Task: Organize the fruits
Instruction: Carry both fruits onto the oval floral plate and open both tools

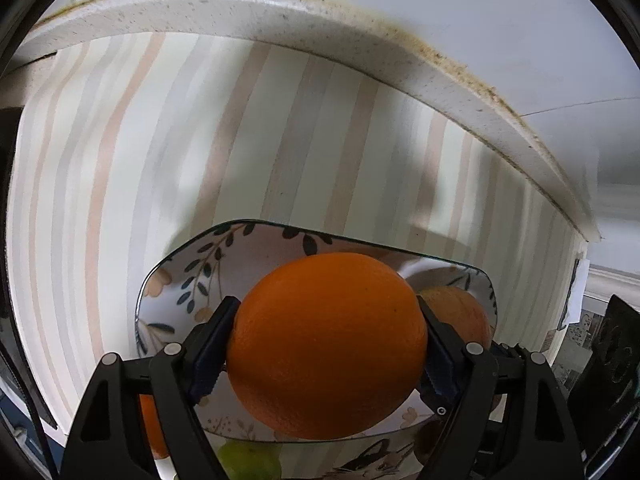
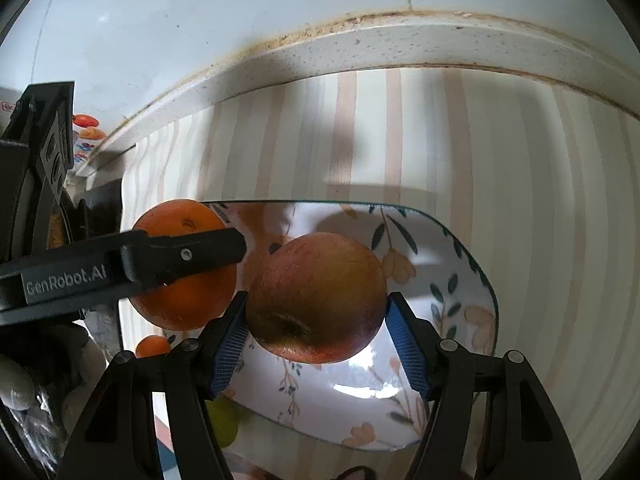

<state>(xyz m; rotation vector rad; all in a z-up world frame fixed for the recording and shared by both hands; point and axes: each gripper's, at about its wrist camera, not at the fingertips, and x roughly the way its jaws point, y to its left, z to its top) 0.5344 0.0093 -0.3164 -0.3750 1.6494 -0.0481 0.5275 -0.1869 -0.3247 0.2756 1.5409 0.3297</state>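
My left gripper (image 1: pixel 325 307) is shut on a large orange (image 1: pixel 326 344), with both pads pressed to its sides. It hangs just above a floral plate (image 1: pixel 180 280). My right gripper (image 2: pixel 317 298) is shut on a red-yellow apple (image 2: pixel 316 296), stem end toward the camera, over the same plate (image 2: pixel 460 280). In the right wrist view the held orange (image 2: pixel 180 304) sits left of the apple, with a left gripper finger (image 2: pixel 180 254) across it. A rounded fruit (image 1: pixel 460 314) peeks out behind the orange in the left wrist view.
The plate rests on a striped cloth (image 1: pixel 280 140) against a speckled counter ledge (image 2: pixel 400 52) and white wall. Near the plate's close edge lie a small orange (image 2: pixel 152 346) and a green fruit (image 2: pixel 222 420). Clutter fills the far left of the right wrist view.
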